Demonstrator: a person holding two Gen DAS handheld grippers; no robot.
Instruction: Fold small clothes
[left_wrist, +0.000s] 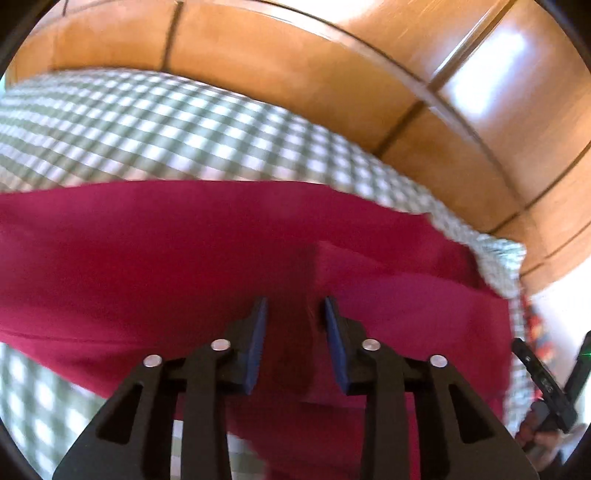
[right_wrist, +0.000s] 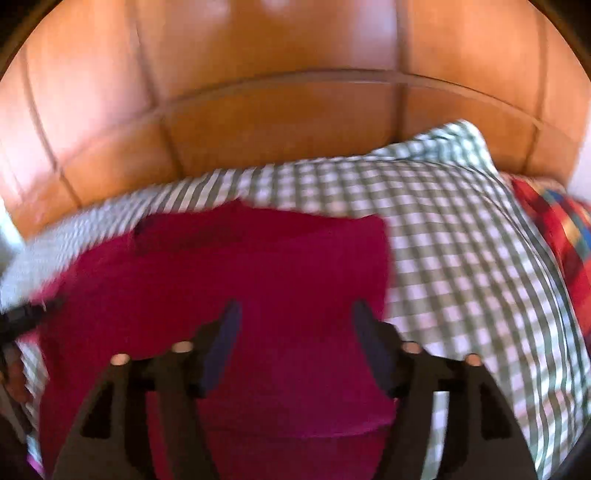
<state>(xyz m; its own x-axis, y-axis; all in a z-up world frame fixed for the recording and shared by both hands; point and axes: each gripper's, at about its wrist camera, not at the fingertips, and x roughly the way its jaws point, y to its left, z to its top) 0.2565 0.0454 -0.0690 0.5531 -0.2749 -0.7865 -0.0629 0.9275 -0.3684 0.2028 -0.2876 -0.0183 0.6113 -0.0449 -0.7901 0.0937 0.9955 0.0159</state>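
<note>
A crimson garment lies spread on a green-and-white checked cloth, with a folded ridge running down its middle. My left gripper hovers just over that ridge. Its blue pads stand a little apart and nothing is pinched between them. In the right wrist view the same garment fills the centre. My right gripper is spread wide above it, with only flat cloth showing in the gap. Both views are blurred.
Glossy wooden panelling rises right behind the checked cloth. A red plaid fabric lies at the far right. At the left wrist view's right edge, a hand holds the other gripper's black body.
</note>
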